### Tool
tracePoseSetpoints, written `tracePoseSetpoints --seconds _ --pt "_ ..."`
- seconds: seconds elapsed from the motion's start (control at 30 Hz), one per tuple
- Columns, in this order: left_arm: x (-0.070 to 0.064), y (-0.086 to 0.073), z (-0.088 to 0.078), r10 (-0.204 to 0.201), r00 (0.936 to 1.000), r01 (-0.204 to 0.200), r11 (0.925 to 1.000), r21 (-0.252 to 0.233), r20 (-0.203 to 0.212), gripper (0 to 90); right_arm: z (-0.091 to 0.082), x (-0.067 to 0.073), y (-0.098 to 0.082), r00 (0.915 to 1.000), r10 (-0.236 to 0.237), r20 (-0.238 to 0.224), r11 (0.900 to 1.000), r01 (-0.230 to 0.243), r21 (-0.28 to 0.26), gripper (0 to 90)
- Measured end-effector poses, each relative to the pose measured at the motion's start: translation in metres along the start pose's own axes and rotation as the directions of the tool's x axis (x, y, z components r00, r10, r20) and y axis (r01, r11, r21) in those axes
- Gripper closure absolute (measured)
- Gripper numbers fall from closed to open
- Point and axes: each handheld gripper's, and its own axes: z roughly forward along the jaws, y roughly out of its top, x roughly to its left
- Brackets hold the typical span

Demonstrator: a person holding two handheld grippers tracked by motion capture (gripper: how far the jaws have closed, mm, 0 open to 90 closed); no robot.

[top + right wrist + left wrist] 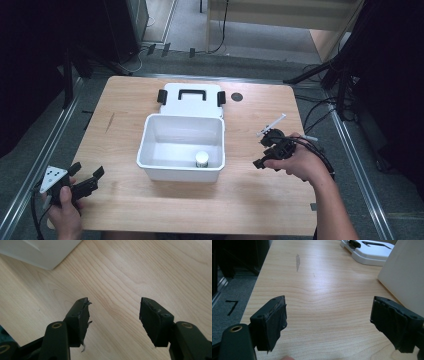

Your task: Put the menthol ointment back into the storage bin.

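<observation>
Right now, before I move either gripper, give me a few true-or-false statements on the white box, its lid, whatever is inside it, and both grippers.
1. The white plastic box stands open on the wooden table. True.
2. Its white lid with black handle lies behind the box. True.
3. The box holds nothing. False: a small white-capped jar stands inside.
4. The left gripper clamps the lid. False: it is open near the table's left corner.
5. The right gripper is open. True.

both grippers (87,176) (264,150) held agape
</observation>
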Motion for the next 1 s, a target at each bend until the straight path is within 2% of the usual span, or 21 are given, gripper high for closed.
tracePoseSetpoints --seconds 0.03,0.07,0.17,0.2,0.33,0.4,0.43,0.53,0.57,0.6,0.63,0.67,0.73,0.77,0.8,0.83,0.87,0.9,0.93,0.97,1.0 --pt "0.000 0.000 0.000 0.001 1.0000 -0.001 1.0000 0.000 0.000 14.0 0.000 0.000 0.000 1.0000 0.000 0.000 1.000 0.000 0.000 41.4" --pt "0.000 0.000 0.000 0.003 1.0000 -0.003 1.0000 0.001 -0.002 14.1 0.003 -0.004 -0.010 0.9999 0.010 0.004 1.000 -0.010 -0.022 41.2" --pt "-0.001 0.000 0.000 0.005 1.0000 -0.005 1.0000 0.001 -0.002 14.0 0.006 -0.007 -0.020 0.9997 0.020 0.014 0.999 -0.019 -0.042 41.2" --pt "-0.001 0.000 0.000 0.005 1.0000 -0.005 1.0000 0.001 -0.002 14.0 0.009 -0.010 -0.031 0.9994 0.028 0.021 0.998 -0.026 -0.059 41.2" --pt "-0.001 0.000 0.000 0.010 0.9999 -0.010 0.9999 0.005 0.003 14.0 0.014 -0.014 -0.046 0.9984 0.044 0.036 0.994 -0.040 -0.101 41.2" --pt "-0.001 0.000 0.000 0.010 0.9999 -0.010 0.9999 0.005 0.002 14.0 0.017 -0.017 -0.060 0.9966 0.061 0.057 0.987 -0.051 -0.151 41.2" --pt "-0.001 0.000 0.000 0.010 0.9999 -0.010 0.9999 0.005 0.002 14.1 0.017 -0.017 -0.060 0.9966 0.061 0.057 0.987 -0.051 -0.151 41.2" --pt "-0.001 0.000 0.000 0.011 0.9999 -0.011 0.9999 0.005 0.003 14.0 0.025 -0.018 -0.078 0.9951 0.067 0.073 0.973 -0.049 -0.224 41.7" --pt "-0.001 0.000 0.000 0.011 0.9999 -0.011 0.9999 0.005 0.003 14.0 0.025 -0.018 -0.078 0.9951 0.067 0.073 0.973 -0.049 -0.224 41.7" --pt "-0.001 0.000 0.000 0.012 0.9999 -0.012 0.9999 0.004 0.001 14.0 0.030 -0.018 -0.087 0.9946 0.063 0.083 0.964 -0.039 -0.263 41.7" --pt "-0.001 0.000 0.000 0.012 0.9999 -0.012 0.9999 0.004 0.001 14.0 0.030 -0.018 -0.087 0.9946 0.063 0.083 0.964 -0.039 -0.263 41.7" --pt "-0.002 0.000 0.000 0.012 0.9999 -0.012 0.9999 0.004 0.000 14.0 0.031 -0.018 -0.091 0.9935 0.074 0.087 0.959 -0.046 -0.281 42.0" --pt "-0.002 0.000 0.000 0.011 0.9999 -0.011 0.9999 0.003 -0.001 14.0 0.035 -0.019 -0.100 0.9925 0.075 0.096 0.943 -0.039 -0.330 42.4" --pt "-0.002 0.000 0.000 0.011 0.9999 -0.011 0.9999 0.004 0.000 14.1 0.037 -0.017 -0.105 0.9920 0.080 0.098 0.931 -0.039 -0.364 42.4" --pt "-0.002 0.000 0.000 0.012 0.9999 -0.012 0.9999 0.004 -0.002 14.0 0.040 -0.016 -0.113 0.9914 0.084 0.101 0.910 -0.035 -0.414 40.8" --pt "-0.002 0.000 0.000 0.012 0.9999 -0.012 0.9999 0.004 -0.002 14.0 0.040 -0.016 -0.113 0.9914 0.084 0.101 0.910 -0.035 -0.414 40.8" --pt "-0.002 0.000 0.000 0.013 0.9999 -0.013 0.9999 0.004 -0.002 14.0 0.044 -0.014 -0.121 0.9916 0.085 0.097 0.887 -0.031 -0.461 39.0" --pt "-0.002 0.000 0.000 0.015 0.9999 -0.015 0.9999 0.005 -0.002 14.0 0.044 -0.014 -0.121 0.9916 0.085 0.097 0.887 -0.031 -0.461 39.0" --pt "-0.002 0.000 0.000 0.018 0.9998 -0.018 0.9998 0.005 -0.003 14.1 0.048 -0.012 -0.129 0.9910 0.095 0.094 0.863 -0.035 -0.504 37.9" --pt "-0.002 0.000 0.000 0.018 0.9998 -0.018 0.9998 0.005 -0.003 14.0 0.048 -0.012 -0.129 0.9910 0.095 0.094 0.863 -0.035 -0.504 37.9" --pt "-0.002 0.000 0.000 0.017 0.9999 -0.017 0.9998 0.007 -0.001 14.1 0.050 -0.011 -0.136 0.9887 0.116 0.095 0.837 -0.046 -0.546 36.8"
